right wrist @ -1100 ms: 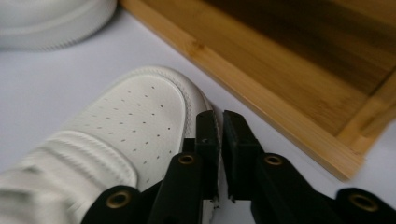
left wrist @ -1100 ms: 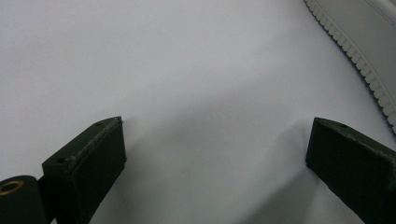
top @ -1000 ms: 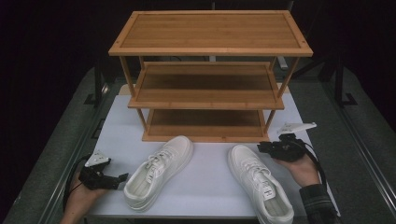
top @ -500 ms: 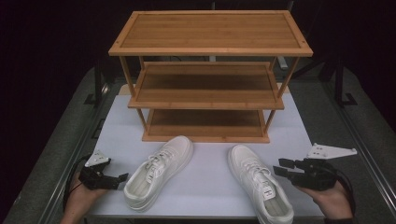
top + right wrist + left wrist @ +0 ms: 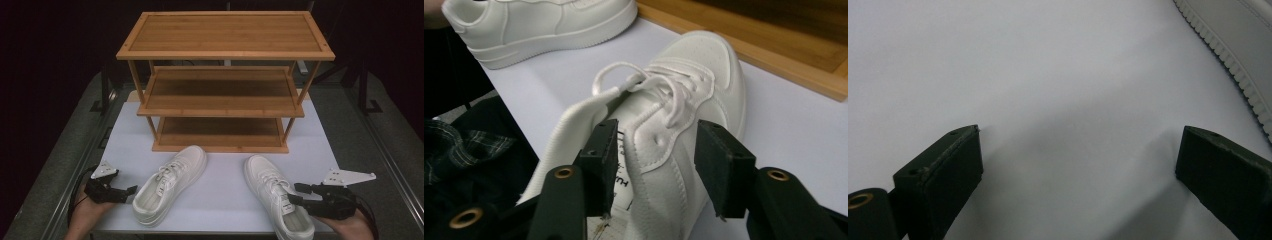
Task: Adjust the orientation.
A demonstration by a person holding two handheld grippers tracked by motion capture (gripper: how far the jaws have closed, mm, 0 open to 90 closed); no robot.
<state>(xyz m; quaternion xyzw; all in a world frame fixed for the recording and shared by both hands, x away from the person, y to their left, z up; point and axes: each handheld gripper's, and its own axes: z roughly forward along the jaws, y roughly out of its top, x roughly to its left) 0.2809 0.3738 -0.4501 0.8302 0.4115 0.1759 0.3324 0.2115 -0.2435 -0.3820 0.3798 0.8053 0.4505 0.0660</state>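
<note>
The right tool (image 5: 651,165), jaws apart astride the collar of the right shoe (image 5: 277,192) on the bench (image 5: 225,185), should close squarely before lifting, while the left tool (image 5: 117,192) waits wide beside the left shoe (image 5: 170,182).

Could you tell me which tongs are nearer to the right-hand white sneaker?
Right. The right tongs straddle the right-hand sneaker's collar, jaws open; the left tongs sit beside the other sneaker, across the table.

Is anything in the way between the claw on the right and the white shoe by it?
No. The right claw is open with its jaws on either side of the right shoe's collar, nothing between them.
</note>
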